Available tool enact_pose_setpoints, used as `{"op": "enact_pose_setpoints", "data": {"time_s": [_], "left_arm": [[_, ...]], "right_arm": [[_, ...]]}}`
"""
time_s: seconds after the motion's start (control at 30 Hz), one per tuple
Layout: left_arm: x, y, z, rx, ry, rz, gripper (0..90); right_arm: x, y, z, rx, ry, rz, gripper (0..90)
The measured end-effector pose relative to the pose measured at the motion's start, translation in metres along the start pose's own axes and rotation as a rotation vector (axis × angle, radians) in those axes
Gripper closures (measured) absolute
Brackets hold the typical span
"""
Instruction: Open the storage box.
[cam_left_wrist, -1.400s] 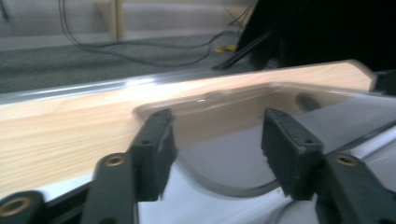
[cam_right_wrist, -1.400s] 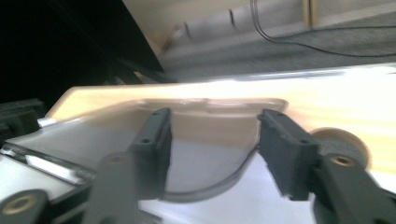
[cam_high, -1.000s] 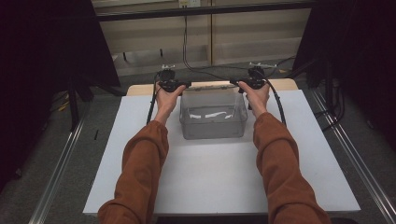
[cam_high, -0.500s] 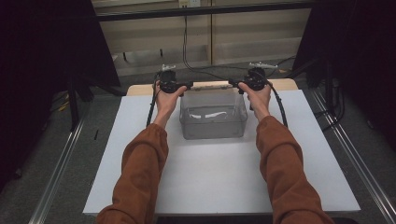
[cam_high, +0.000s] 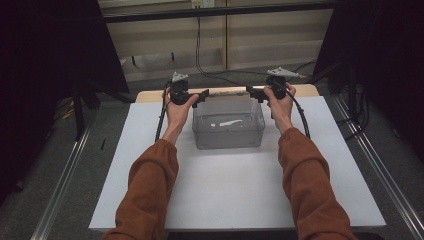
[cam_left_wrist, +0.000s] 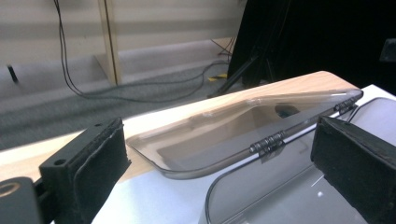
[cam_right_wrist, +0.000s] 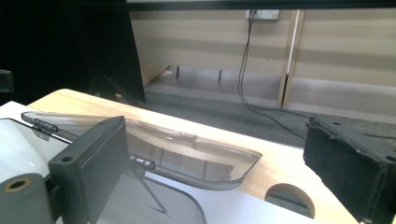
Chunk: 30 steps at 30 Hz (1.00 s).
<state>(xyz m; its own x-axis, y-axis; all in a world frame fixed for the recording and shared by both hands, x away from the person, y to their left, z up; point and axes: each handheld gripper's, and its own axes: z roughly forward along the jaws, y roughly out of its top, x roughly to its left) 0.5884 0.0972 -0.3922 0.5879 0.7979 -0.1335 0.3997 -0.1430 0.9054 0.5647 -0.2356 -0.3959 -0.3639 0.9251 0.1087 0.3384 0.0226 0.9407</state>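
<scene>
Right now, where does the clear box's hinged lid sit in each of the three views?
High view: the lid lies flung back behind the clear box, top centre, between the two hands.
Left gripper view: it runs across the centre to upper right.
Right gripper view: it runs from left to lower centre.
Shared landmark: the wooden board under the lid.

Open lid (cam_high: 227, 93) blocks box's (cam_high: 228, 131) far side — near table (cam_high: 225, 195) free

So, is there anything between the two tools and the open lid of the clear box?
Nothing visible. The lid lies folded back behind the clear box, right before the open left tool and right tool.
</scene>
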Motion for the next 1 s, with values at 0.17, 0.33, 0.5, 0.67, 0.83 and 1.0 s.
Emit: {"op": "enact_pose_setpoints", "data": {"time_s": [0.17, 0.33, 0.5, 0.67, 0.83, 1.0], "left_arm": [[0.0, 0.0, -0.013, -0.042, -0.027, 0.005, 3.8], [-0.004, -0.001, -0.023, -0.077, -0.006, 0.029, 3.7], [-0.006, -0.008, -0.032, -0.092, -0.001, 0.033, 3.6], [-0.007, -0.011, -0.039, -0.104, 0.006, 0.047, 3.6], [-0.01, -0.015, -0.048, -0.115, 0.005, 0.024, 3.6], [-0.008, -0.018, -0.054, -0.122, 0.017, 0.025, 3.6]], "right_arm": [[0.003, -0.002, -0.006, -0.022, -0.011, -0.021, 5.5], [0.008, -0.003, -0.011, -0.045, -0.009, -0.027, 2.4], [0.012, -0.004, -0.017, -0.05, -0.03, -0.038, 2.0], [0.012, -0.01, -0.023, -0.051, -0.033, -0.031, 1.9], [0.012, -0.013, -0.032, -0.06, -0.034, -0.033, 2.4], [0.016, -0.018, -0.038, -0.075, -0.059, -0.065, 2.5]]}}
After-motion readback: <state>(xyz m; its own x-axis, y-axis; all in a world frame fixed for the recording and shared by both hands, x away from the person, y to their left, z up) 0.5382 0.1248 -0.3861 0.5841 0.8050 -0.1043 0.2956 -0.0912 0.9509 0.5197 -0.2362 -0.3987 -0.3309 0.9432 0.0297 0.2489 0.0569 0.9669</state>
